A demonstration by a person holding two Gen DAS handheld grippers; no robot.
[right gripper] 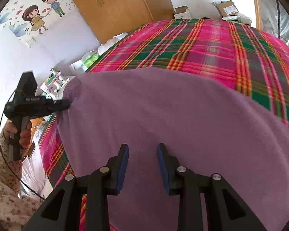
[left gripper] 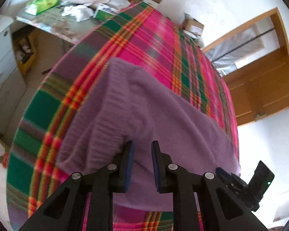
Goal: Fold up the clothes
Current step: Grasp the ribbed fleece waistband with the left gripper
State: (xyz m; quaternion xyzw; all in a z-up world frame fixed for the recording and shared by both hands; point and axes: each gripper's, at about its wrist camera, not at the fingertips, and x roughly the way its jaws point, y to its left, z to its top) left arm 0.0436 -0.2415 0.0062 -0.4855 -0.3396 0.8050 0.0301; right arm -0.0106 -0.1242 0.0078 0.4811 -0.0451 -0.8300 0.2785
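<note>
A purple knit sweater (left gripper: 163, 105) lies spread over a bed with a pink and green plaid blanket (left gripper: 144, 34). Its ribbed band (left gripper: 106, 119) runs down to my left gripper (left gripper: 142, 148), whose pads stand a little apart with smooth cloth showing behind the gap. In the right wrist view the left gripper (right gripper: 67, 104) has its tips at the sweater's (right gripper: 163, 105) puckered left corner. My right gripper (right gripper: 142, 148) hovers over the sweater's middle, open, with nothing pinched between its pads. It also shows in the left wrist view as the right gripper (left gripper: 219, 171), beside the sweater's right edge.
A desk (left gripper: 67, 9) piled with packets and papers stands beyond the bed's left side, next to white drawers (left gripper: 2, 57). A wooden door (left gripper: 260, 86) is on the right. A wardrobe (right gripper: 115, 5) and boxes (right gripper: 227, 9) lie behind the bed. A hand (right gripper: 23, 132) in a floral sleeve holds the left gripper.
</note>
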